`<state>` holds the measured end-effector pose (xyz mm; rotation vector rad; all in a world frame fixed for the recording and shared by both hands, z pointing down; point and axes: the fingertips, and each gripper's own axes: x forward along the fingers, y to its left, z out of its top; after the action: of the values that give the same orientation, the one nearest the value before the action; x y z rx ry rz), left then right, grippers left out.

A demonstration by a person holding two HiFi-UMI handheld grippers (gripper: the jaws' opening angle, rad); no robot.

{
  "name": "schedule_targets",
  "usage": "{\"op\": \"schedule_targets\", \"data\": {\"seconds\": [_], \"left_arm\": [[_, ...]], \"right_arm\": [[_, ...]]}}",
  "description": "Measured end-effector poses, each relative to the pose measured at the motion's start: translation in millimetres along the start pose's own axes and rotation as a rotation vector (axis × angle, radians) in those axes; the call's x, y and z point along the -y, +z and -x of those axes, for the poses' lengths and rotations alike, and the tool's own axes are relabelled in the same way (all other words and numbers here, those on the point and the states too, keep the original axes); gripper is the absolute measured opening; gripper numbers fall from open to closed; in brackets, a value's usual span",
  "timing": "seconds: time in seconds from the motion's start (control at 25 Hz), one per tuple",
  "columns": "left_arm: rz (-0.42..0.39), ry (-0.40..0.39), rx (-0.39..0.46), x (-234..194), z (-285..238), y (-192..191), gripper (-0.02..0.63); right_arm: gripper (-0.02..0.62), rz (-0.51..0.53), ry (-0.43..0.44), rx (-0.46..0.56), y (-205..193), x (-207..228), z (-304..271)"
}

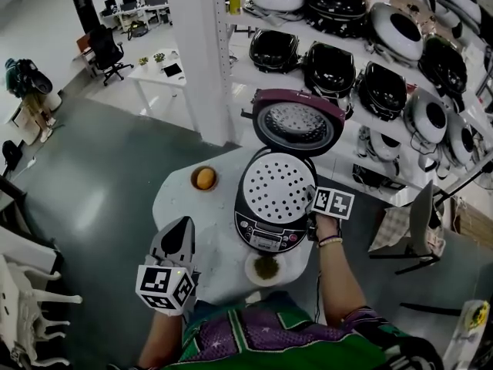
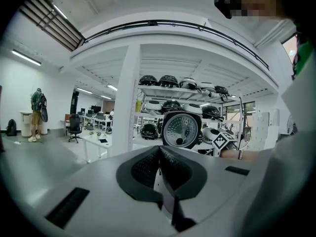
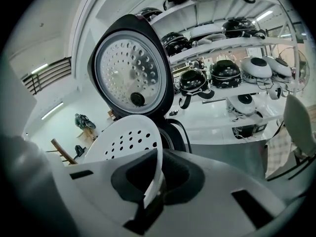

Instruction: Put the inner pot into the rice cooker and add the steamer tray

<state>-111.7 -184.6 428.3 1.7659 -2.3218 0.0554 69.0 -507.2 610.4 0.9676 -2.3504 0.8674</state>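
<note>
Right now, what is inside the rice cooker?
The white perforated steamer tray lies over the mouth of the rice cooker, its rim pinched by the right hand-held gripper. It covers the whole opening, so whether the inner pot is beneath cannot be seen.

No legible text, brand or number found. The control panel (image 1: 266, 237) of the dark, round rice cooker (image 1: 246, 206) on the desk carries markings too small to read. The white cube on the right (image 1: 333, 202) and its twin on the left (image 1: 165, 287) bear only black square patterns.
</note>
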Motion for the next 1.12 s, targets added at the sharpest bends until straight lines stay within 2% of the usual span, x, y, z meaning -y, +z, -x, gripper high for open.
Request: {"op": "schedule_targets", "data": {"seconds": [0.36, 0.52, 0.72, 1.12], "left_arm": [[0.018, 0.016, -0.012, -3, 3, -11, 0.021], [0.012, 0.011, -0.008, -2, 2, -9, 0.021], [0.000, -0.001, -0.008, 1, -1, -7, 0.021], [-0.002, -0.045, -0.013, -8, -6, -3, 0.021]], "right_arm": [[0.041, 0.057, -0.019, 0.001, -4, 2, -3], [0.069, 0.087, -0.023, 0.006, -2, 2, -1], [0.091, 0.077, -0.025, 0.029, -1, 5, 3], [0.091, 0.052, -0.078, 0.084, 2, 13, 22]]}}
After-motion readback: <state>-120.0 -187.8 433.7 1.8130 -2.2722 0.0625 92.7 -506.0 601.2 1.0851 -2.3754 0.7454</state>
